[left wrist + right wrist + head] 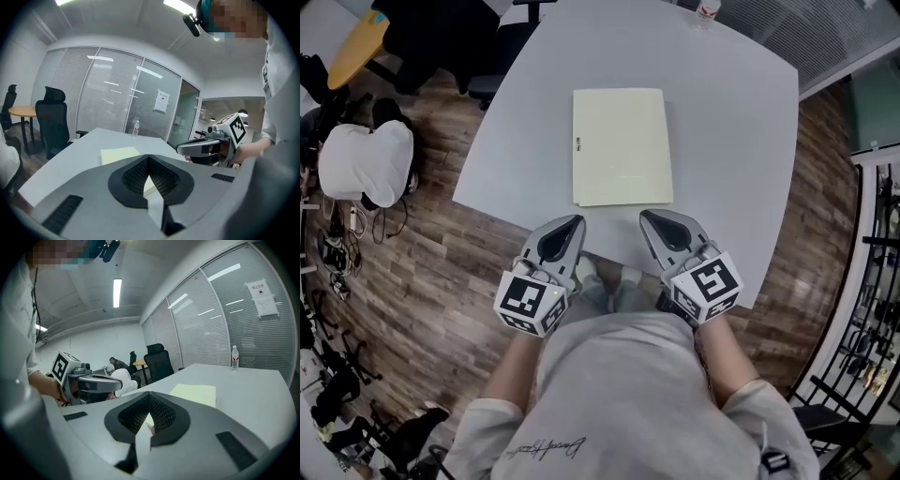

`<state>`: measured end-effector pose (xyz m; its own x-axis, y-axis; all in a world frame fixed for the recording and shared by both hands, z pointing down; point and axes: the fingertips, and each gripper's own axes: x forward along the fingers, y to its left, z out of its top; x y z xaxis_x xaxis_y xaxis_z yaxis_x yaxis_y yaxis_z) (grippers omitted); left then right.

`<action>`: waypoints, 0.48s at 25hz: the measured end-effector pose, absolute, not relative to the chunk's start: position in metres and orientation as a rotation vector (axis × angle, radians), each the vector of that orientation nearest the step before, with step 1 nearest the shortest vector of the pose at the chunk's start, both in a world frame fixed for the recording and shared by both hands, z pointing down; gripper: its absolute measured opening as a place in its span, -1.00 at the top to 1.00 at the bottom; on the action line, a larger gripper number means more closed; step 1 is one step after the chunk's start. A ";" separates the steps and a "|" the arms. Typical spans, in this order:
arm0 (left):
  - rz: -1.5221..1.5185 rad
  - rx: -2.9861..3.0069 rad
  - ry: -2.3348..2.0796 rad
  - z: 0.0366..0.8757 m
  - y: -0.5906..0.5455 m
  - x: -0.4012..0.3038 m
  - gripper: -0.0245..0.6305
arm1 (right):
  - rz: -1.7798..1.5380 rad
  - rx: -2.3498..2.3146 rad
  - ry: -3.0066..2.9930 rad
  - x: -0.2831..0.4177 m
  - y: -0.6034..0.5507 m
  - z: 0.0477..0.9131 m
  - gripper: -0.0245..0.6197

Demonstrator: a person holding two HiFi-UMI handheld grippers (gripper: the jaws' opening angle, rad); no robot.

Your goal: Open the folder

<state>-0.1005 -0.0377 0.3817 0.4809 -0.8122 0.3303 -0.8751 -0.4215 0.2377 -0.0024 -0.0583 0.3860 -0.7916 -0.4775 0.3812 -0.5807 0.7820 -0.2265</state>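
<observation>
In the head view the left gripper hovers at the lower middle of the frame, just short of the table's near edge, its jaws pressed together with nothing between them. Above it, at the frame's centre, the pale yellow folder lies flat and closed on the table, touched by neither tool. To the right, the right gripper mirrors the first, likewise closed and empty.

This looks like the approach; opening has not yet begun. Next, I judge, one gripper must part its jaws and catch the cover's free edge, probably the right one, while the other steadies the folder.

Only the gripper views show the glass wall with blinds and the black office chair; only the head view shows the folder's whole outline
</observation>
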 end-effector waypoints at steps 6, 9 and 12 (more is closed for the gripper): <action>0.268 2.344 -1.405 0.396 -0.036 -0.107 0.90 | 0.492 0.805 -2.630 -0.004 -0.057 0.402 0.86; 0.278 2.332 -1.400 0.403 -0.035 -0.111 0.90 | 0.501 0.811 -2.610 -0.004 -0.056 0.410 0.86; 0.281 2.316 -1.397 0.411 -0.034 -0.117 0.90 | 0.502 0.817 -2.591 -0.005 -0.058 0.418 0.86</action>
<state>-0.1171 -0.0340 0.4112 0.4747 -0.7946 0.3786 -0.8791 -0.4073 0.2475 -0.0053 -0.0579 0.4177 -0.7605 -0.4675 0.4506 -0.6020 0.7677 -0.2196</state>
